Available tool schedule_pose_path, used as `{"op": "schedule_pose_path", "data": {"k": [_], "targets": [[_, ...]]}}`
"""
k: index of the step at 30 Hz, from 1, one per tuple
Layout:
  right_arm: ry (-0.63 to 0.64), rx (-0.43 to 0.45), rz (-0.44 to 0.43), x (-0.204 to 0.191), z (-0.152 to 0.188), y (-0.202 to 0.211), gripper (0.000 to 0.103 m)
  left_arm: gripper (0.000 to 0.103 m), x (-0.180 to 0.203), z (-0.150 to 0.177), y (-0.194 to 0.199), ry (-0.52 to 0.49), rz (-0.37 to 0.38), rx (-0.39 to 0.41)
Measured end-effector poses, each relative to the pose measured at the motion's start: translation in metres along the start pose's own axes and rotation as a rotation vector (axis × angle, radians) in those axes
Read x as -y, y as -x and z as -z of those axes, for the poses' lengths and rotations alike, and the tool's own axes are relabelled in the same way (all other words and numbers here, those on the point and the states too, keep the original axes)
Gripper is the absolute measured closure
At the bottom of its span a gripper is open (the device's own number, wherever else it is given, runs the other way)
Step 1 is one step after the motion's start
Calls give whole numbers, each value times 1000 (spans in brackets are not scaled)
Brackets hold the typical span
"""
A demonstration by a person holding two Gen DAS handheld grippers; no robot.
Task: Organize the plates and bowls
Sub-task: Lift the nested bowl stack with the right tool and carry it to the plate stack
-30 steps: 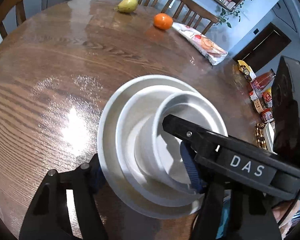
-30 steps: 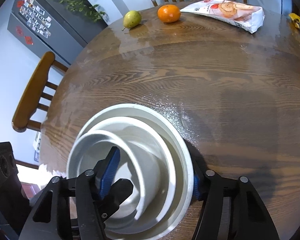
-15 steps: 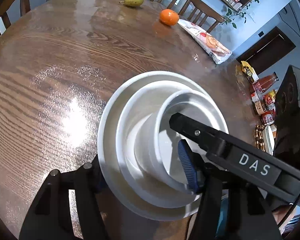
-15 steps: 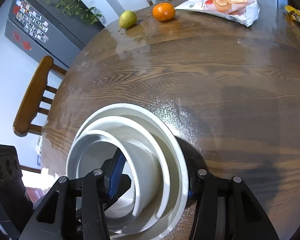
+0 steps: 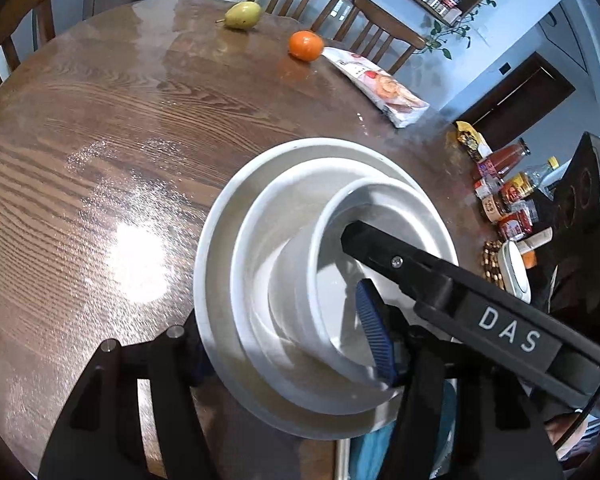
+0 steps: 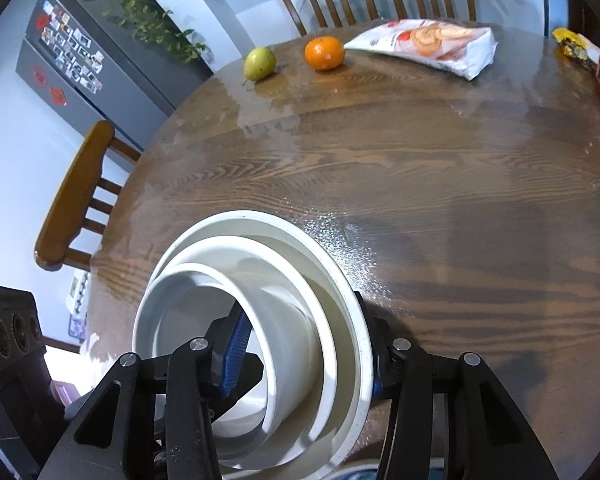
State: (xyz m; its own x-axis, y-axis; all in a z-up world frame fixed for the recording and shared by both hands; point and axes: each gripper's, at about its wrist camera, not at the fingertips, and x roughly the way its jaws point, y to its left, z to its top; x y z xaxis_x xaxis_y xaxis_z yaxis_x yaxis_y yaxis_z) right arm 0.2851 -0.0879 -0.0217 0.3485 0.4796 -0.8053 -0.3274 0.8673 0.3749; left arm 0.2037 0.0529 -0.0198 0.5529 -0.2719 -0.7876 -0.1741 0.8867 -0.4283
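Left wrist: both claws clamp nested bowls [image 5: 300, 264]

Glossy white bowls [image 5: 284, 216] on a shiny wood-grain table [image 5: 100, 128]

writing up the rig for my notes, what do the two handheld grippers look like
Both are matte black. The left gripper and right gripper each have two angular fingers with triangular cutouts, silver screw heads and ribbed blue pads. The right one's body, seen from the left wrist, carries white letters "DAS" and a thin black cable.

Bottle [image 5: 504, 158] labels too small
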Motion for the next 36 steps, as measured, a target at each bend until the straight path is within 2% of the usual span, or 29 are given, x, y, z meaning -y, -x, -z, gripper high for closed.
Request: {"op": "schedule_pose_path", "data": {"k": [18, 36], "targets": [[6, 95, 41, 15, 41, 75, 53, 43, 52, 44, 28, -78, 51, 6], [-38, 132, 76, 47, 88, 110, 53, 43, 85, 88, 23, -139, 79, -50]]}}
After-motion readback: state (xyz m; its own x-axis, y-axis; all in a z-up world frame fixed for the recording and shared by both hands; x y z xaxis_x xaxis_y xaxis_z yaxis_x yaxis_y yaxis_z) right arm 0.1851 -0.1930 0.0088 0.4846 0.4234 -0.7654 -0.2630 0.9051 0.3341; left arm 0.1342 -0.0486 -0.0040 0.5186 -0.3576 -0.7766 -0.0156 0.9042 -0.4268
